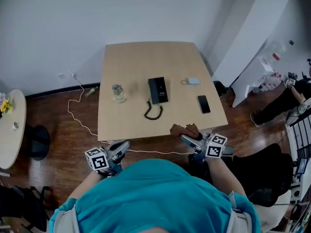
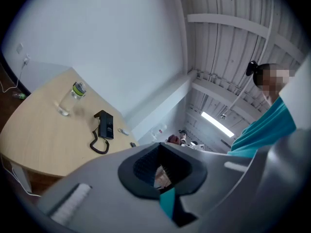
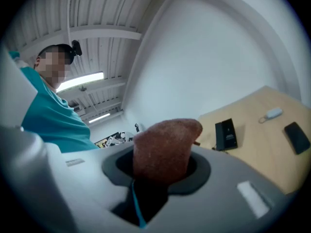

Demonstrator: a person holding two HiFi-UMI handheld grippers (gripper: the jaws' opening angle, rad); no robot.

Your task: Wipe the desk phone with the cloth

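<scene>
Right gripper (image 1: 187, 139) fingers pinch the soft, floppy cloth (image 1: 184, 129); left gripper (image 1: 123, 147) fingers closed, empty. Light desk phone (image 1: 158, 90) might skid.

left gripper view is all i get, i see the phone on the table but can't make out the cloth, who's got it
observer: The right tongs are shut on the brown cloth, which sticks out past their tips.
operator: how close is that to the phone
observer: It's at the table's near edge, short of the desk phone and to its right, not touching.
operator: anything near that path
observer: A dark smartphone lies flat beyond the cloth, further right than the desk phone.
</scene>
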